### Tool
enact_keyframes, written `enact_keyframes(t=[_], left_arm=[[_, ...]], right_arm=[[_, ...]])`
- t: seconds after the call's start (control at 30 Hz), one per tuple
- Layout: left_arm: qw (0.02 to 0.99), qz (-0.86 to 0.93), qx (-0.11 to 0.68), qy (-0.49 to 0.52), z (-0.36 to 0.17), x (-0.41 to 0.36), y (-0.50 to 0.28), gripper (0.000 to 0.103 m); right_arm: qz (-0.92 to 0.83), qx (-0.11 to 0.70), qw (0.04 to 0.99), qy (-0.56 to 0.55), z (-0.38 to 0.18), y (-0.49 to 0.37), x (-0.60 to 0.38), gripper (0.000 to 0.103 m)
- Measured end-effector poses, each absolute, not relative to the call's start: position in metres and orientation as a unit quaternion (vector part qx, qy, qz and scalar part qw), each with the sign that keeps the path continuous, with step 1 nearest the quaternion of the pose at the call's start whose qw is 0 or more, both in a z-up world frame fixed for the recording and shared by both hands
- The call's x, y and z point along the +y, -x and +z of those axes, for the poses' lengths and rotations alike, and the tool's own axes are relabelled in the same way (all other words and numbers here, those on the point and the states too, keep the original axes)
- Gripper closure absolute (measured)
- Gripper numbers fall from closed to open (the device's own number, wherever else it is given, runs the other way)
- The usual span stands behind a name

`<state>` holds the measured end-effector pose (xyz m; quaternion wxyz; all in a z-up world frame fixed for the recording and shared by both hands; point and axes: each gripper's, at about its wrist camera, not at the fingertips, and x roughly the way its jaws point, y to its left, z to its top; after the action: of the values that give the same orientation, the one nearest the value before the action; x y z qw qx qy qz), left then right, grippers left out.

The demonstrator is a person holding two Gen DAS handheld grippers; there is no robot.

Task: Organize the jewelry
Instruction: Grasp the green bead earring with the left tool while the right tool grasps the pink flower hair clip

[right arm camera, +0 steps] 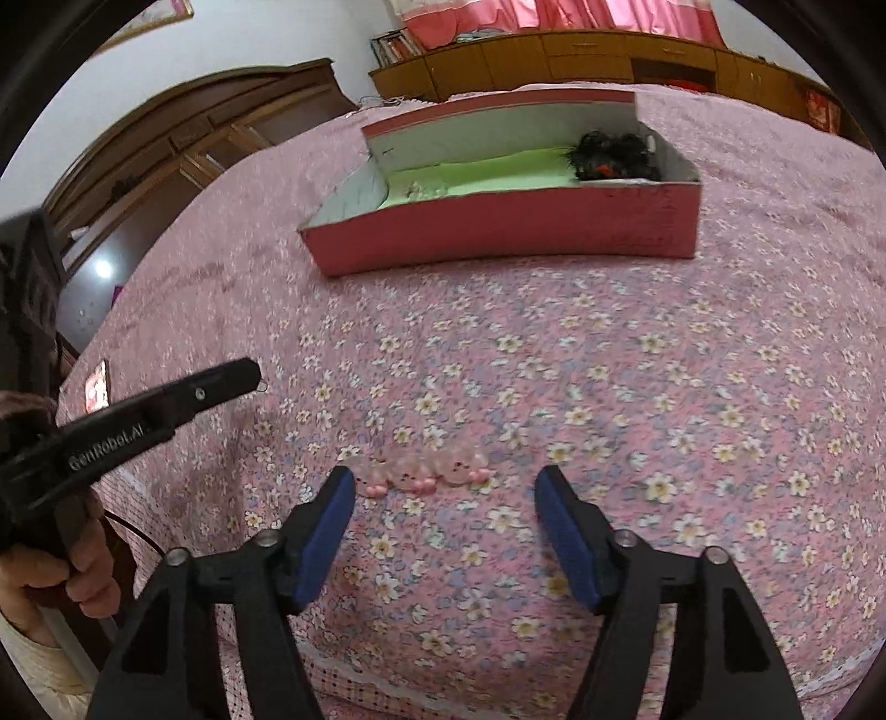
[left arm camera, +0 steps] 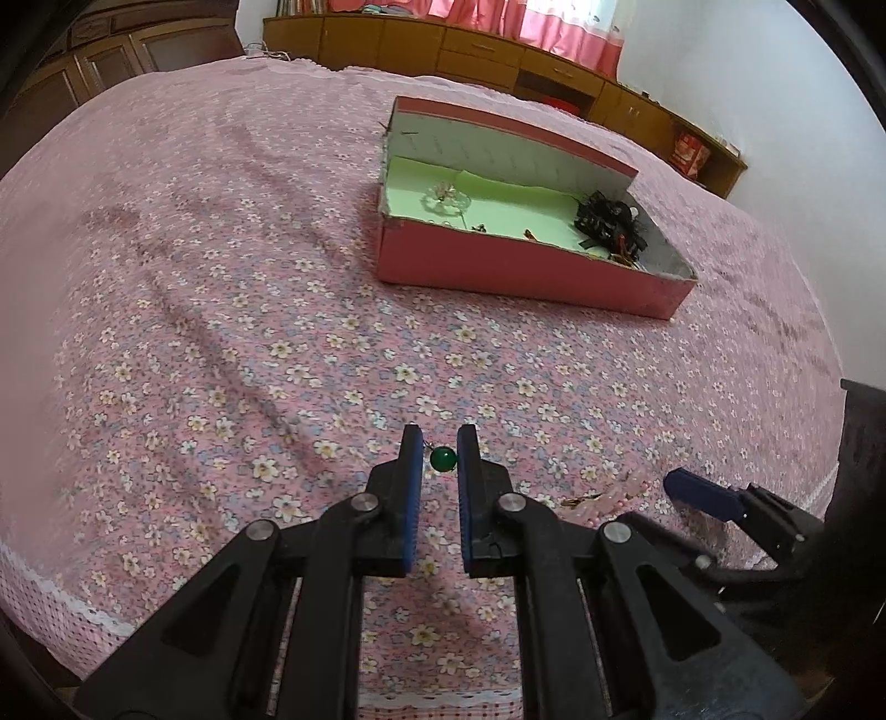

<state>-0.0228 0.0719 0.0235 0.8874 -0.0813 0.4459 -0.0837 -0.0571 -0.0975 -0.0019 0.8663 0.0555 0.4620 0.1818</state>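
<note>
My left gripper [left arm camera: 440, 443] is nearly closed around a green bead earring [left arm camera: 443, 459], held just above the floral bedspread; its thin hook touches the left finger. In the right wrist view the left gripper [right arm camera: 243, 371] shows side-on with a small wire loop at its tip. My right gripper [right arm camera: 446, 482] is open and empty, just short of a pink bead bracelet [right arm camera: 426, 471] lying on the bedspread, also seen in the left wrist view [left arm camera: 603, 498]. The pink box [left arm camera: 531, 277] [right arm camera: 498, 238] with a green floor holds a clear bracelet [left arm camera: 446, 199] and black hair accessories [left arm camera: 609, 219] [right arm camera: 614, 155].
The bed's pink floral cover [left arm camera: 221, 277] fills both views, with its lace edge near the front [left arm camera: 55, 598]. Wooden cabinets [left arm camera: 470, 50] and pink curtains [right arm camera: 554, 16] line the far wall. A dark wardrobe [right arm camera: 194, 144] stands at left.
</note>
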Motion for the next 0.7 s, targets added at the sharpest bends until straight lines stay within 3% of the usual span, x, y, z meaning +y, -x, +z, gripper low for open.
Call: enact_keyframes(t=[0.43, 0.53, 0.7], left_arm=[[0.887, -0.079, 0.445, 0.095, 0.019, 0.080, 0.023, 0.099], [0.886, -0.079, 0.446, 0.095, 0.018, 0.079, 0.023, 0.099], [0.887, -0.083, 0.444, 0.092, 0.017, 0.074, 0.022, 0.099]], right_arm=[[0.171, 0.455, 0.874, 0.018, -0.019, 0.053, -0.060, 0.025], [0.172, 0.449, 0.877, 0.019, -0.018, 0.053, -0.062, 0.032], [0.186, 0.443, 0.877, 0.007, -0.014, 0.055, -0.070, 0.032]])
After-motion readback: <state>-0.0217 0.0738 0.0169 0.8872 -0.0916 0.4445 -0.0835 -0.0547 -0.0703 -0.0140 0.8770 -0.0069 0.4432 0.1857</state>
